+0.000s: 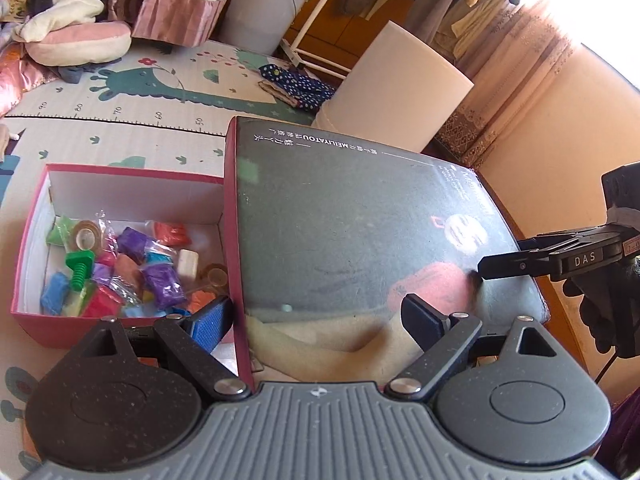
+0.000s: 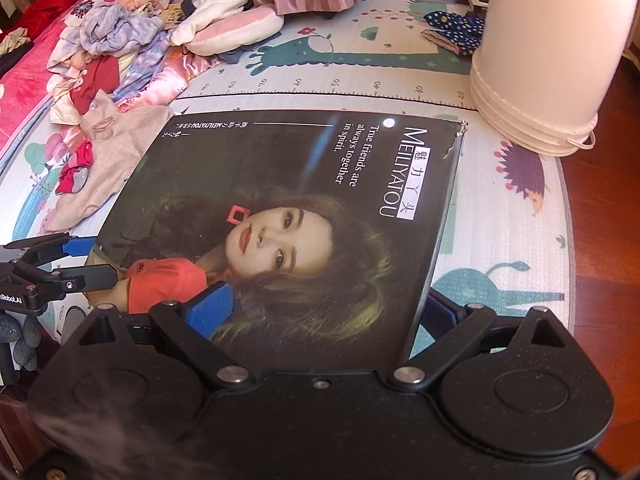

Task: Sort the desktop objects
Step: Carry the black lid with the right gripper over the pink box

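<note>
A large box lid (image 2: 288, 216) with a dark printed top and red sides is gripped at its near edges by both grippers and held tilted above the play mat (image 2: 500, 216). The left gripper (image 1: 320, 320) is spread wide, one pad outside the lid's red side wall at 9 o'clock and the other over the printed top. The right gripper (image 2: 326, 308) is likewise closed on the lid's near corner at 5 o'clock; its right finger is mostly hidden behind the edge. The open red box (image 1: 36, 216) lies at 9 o'clock in the left view, filled with coloured clay packets (image 1: 160, 280), tape rolls (image 1: 82, 236) and a green plastic bolt (image 1: 80, 268); its right portion is hidden by the lid. A white bucket (image 2: 540, 52) stands upside down at 1 o'clock, cut off at the frame top. The lid's print is washed out by glare in the left view.
</note>
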Demonstrator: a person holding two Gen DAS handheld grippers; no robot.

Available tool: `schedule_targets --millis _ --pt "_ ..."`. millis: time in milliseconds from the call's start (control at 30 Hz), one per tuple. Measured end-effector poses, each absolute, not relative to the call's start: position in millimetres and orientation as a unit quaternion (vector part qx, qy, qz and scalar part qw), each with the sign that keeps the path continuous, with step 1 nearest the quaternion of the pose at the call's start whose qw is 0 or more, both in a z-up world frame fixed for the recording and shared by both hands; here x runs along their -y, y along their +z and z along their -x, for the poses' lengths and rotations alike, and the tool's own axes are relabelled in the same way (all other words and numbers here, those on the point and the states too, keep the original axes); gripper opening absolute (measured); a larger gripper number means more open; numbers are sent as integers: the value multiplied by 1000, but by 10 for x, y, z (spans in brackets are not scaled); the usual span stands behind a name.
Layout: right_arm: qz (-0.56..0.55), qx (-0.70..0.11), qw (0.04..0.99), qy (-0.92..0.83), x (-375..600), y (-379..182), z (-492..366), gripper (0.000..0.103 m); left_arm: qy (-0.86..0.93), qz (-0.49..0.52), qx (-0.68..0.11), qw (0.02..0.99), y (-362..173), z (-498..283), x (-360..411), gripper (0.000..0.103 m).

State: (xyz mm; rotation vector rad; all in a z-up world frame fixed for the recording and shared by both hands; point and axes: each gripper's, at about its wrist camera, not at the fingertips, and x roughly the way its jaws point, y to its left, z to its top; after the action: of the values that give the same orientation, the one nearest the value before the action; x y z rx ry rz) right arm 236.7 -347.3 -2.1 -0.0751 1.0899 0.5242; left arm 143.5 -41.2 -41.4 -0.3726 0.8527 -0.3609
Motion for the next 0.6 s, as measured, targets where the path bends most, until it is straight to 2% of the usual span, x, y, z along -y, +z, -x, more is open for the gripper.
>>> schedule_targets --millis 333,600 --pt "26 -503 812 296 2784 -62 -2651 99 -121 173 -408 888 -250 -1500 -215 91" --pt "27 -500 807 314 2207 -231 -2853 99 -96 168 -424 885 -330 -1732 -767 91"
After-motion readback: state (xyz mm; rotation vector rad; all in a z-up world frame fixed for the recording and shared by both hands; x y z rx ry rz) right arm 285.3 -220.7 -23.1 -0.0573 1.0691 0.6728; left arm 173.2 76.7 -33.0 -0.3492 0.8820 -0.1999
